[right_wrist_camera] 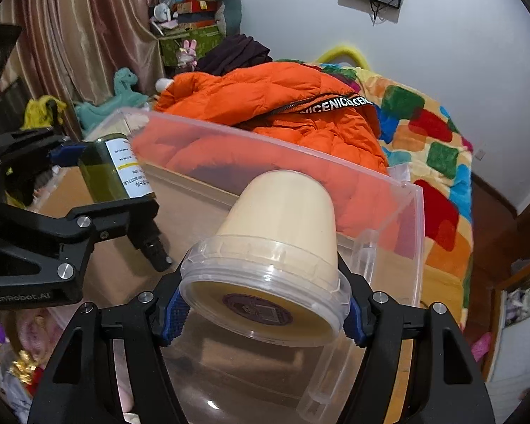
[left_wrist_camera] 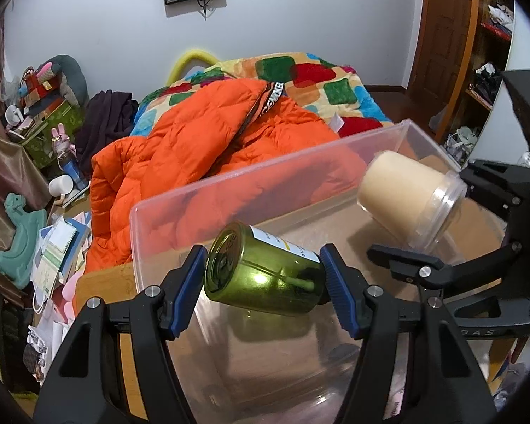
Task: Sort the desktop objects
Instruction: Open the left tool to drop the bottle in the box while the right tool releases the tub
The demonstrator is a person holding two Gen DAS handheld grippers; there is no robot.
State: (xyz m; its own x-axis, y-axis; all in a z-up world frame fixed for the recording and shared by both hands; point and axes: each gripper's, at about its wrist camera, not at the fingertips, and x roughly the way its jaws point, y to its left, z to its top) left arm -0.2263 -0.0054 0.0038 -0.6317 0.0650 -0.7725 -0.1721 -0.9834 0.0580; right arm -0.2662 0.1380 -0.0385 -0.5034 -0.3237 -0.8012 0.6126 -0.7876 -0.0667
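My left gripper (left_wrist_camera: 263,277) is shut on a green pump bottle (left_wrist_camera: 261,272) with a white label, held on its side above the clear plastic bin (left_wrist_camera: 208,190). The bottle also shows in the right wrist view (right_wrist_camera: 114,168). My right gripper (right_wrist_camera: 263,305) is shut on a cream-coloured tub with a clear lid (right_wrist_camera: 275,247), tilted over the same bin (right_wrist_camera: 415,247). The tub shows in the left wrist view (left_wrist_camera: 406,194) at the right, with the right gripper's fingers (left_wrist_camera: 402,258) under it.
The bin stands on a brown cardboard surface (left_wrist_camera: 477,222). Behind it lies an orange puffer jacket (left_wrist_camera: 180,141) on a bed with a colourful blanket (left_wrist_camera: 335,81). Toys, papers and boxes clutter the floor at the left (left_wrist_camera: 52,247). A wooden door (left_wrist_camera: 445,28) is at the right.
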